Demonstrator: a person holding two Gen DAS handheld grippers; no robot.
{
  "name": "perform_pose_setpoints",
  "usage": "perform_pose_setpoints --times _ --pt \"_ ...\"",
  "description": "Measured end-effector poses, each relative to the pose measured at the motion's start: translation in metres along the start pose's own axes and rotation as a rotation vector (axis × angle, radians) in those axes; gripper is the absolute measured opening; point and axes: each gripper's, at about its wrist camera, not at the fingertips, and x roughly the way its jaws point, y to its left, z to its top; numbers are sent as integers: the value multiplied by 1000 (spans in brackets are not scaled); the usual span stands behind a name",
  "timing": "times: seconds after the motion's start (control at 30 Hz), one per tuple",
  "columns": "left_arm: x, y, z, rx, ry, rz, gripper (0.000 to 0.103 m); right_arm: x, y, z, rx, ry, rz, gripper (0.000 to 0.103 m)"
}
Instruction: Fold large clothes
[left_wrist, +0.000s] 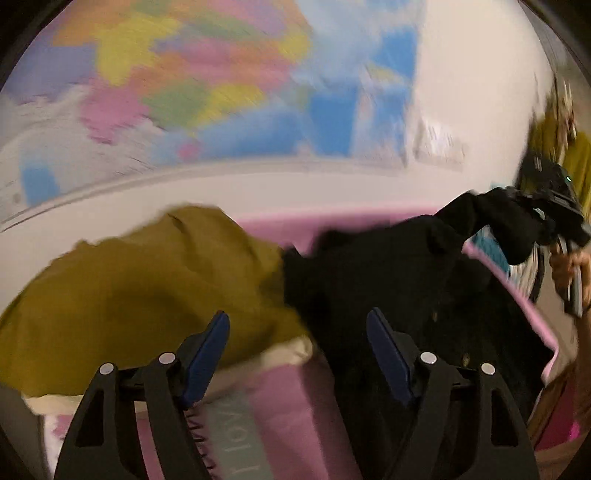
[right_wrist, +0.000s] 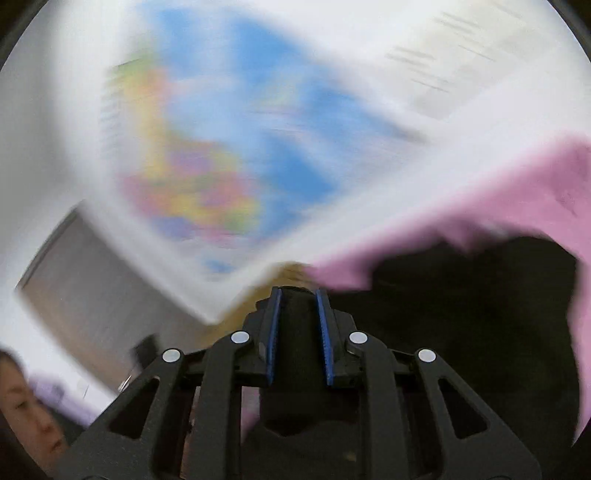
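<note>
above the pink bed sheet (left_wrist: 280, 402), the left gripper (left_wrist: 297, 354) hovers with jaws wide apart, holding nothing. the crumpled black fabric garment (left_wrist: 399, 280) lies on the sheet, touching the olive-yellow fabric garment (left_wrist: 140, 288) on its left. the right gripper (right_wrist: 297, 295) has its jaws clamped on a bunched corner of the black garment, lifted off the sheet. risks, as judged: the pinch takes only a narrow fold, so a fast pull may slip it free; the black garment may drag the olive one along; heavy blur suggests fast motion, which may spoil alignment.
</note>
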Motion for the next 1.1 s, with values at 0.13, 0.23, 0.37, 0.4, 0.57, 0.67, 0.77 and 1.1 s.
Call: perform_pose_setpoints --times 0.13,0.23,0.37,0.4,0.57,0.67,0.77,1.1 --pt "55 -27 -2 82 107 6 67 -3 -84 -32 164 90 -242 62" --pt "86 -39 1 105 160 8 64 -8 -82 -52 114 69 -298 74" --pt "112 -47 13 95 183 11 62 -25 -46 -55 -121 6 -325 90" --pt "115 -48 16 91 183 -6 61 -23 -37 -58 -188 20 -339 90" --pt "135 -55 38 57 169 -28 57 22 -16 -88 -502 190 -505 90" --pt "154 -55 45 34 192 5 56 40 -24 -102 -571 262 -534 90" --pt "176 -56 44 25 229 65 56 50 -25 -108 -627 318 -556 64" --pt "165 -43 52 -8 153 83 56 -48 -46 -28 -200 113 -95 8"
